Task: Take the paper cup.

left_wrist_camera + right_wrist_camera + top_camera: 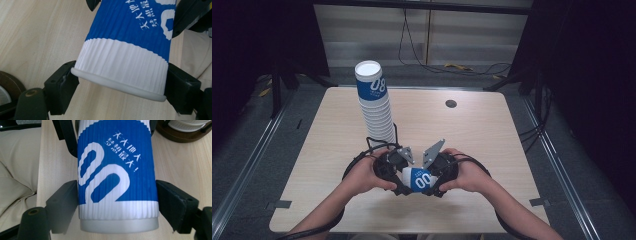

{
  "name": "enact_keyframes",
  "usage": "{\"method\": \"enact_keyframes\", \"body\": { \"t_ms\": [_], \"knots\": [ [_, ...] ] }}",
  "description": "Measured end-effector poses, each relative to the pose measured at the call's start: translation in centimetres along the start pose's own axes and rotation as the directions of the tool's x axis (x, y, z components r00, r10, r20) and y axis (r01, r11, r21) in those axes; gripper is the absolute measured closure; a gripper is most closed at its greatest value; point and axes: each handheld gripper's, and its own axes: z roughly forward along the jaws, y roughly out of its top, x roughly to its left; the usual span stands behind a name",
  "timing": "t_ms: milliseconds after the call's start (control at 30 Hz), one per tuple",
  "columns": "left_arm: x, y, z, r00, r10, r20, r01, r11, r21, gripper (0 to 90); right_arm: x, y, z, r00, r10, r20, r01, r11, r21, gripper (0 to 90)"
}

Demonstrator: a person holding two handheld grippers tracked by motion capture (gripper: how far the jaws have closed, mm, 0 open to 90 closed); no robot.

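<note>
A blue and white ribbed paper cup (418,179) lies on its side between my two grippers, low over the near middle of the table. My left gripper (405,181) is shut on its rim end. In the left gripper view the cup (125,37) has its rolled rim pinched by the left gripper (120,75), one black jaw on each side. My right gripper (430,182) is shut on the base end. The right gripper view has the cup (117,170), with its white "0" print, clamped in the right gripper (118,202).
A tall leaning stack of the same cups (376,105) stands just beyond my hands, on a dark round base (180,131). The light wooden table (482,135) has a round cable hole (451,103) at the far right. Dark floor and cables surround it.
</note>
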Motion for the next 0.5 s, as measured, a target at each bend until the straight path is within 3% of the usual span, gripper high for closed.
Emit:
{"method": "enact_keyframes", "body": {
  "t_ms": [200,500],
  "knots": [
    [0.02,0.17,0.01,0.9998,0.016,0.009,-0.016,0.9997,0.016,19.6,0.1,0.02,0.29,0.9998,-0.017,-0.009,0.017,0.9998,0.004,24.7],
    [-0.02,0.13,0.07,0.9999,0.005,0.016,-0.006,0.9999,0.008,19.1,0.3,-0.13,0.71,0.9998,-0.016,-0.013,0.016,0.9997,0.02,28.3]
  ]
}}
